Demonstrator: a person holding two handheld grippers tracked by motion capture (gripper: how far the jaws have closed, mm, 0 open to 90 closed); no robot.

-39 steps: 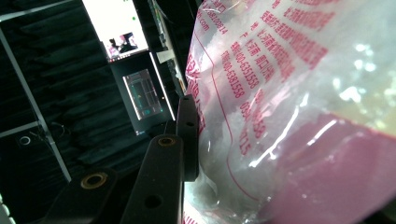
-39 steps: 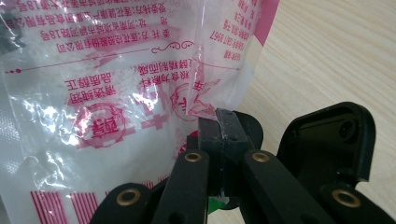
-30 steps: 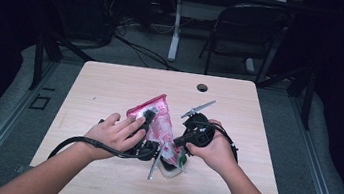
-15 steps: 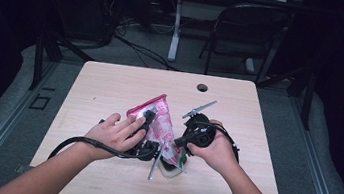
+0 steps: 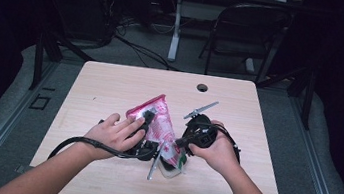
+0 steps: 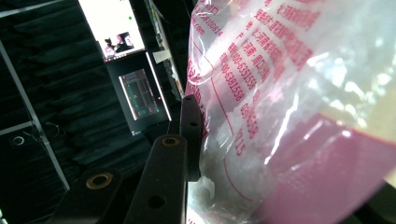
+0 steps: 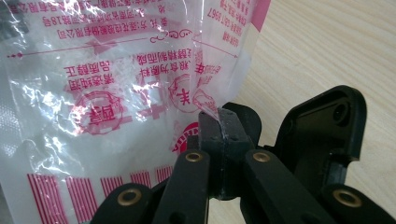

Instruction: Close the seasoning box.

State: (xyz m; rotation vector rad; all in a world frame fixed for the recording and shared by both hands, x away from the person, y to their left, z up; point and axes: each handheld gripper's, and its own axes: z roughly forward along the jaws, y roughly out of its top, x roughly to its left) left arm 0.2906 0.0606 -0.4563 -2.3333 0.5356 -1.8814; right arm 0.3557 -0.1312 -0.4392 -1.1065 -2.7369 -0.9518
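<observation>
While nothing has shifted over the last second, we keep both grippers, left [image 5: 148,118] and right [image 5: 185,141], clamped on the bag [image 5: 156,122] near the tabletop's [image 5: 111,84] front edge, likely readying a tear

So there's a light wooden table [image 5: 111,84] with a pink and clear plastic bag [image 5: 158,125] lying around its middle, running from far-left toward near-right. The left hand [image 5: 114,135] rests its black left tool [image 5: 145,149] on the bag's left side, a cable trailing off toward the near left. The right hand [image 5: 218,151] has the right tool [image 5: 189,142] at the bag's right edge. A small round hole [image 5: 202,87] sits near the table's far edge. A dark folding chair [image 5: 241,35] stands beyond the table on grey floor.
</observation>
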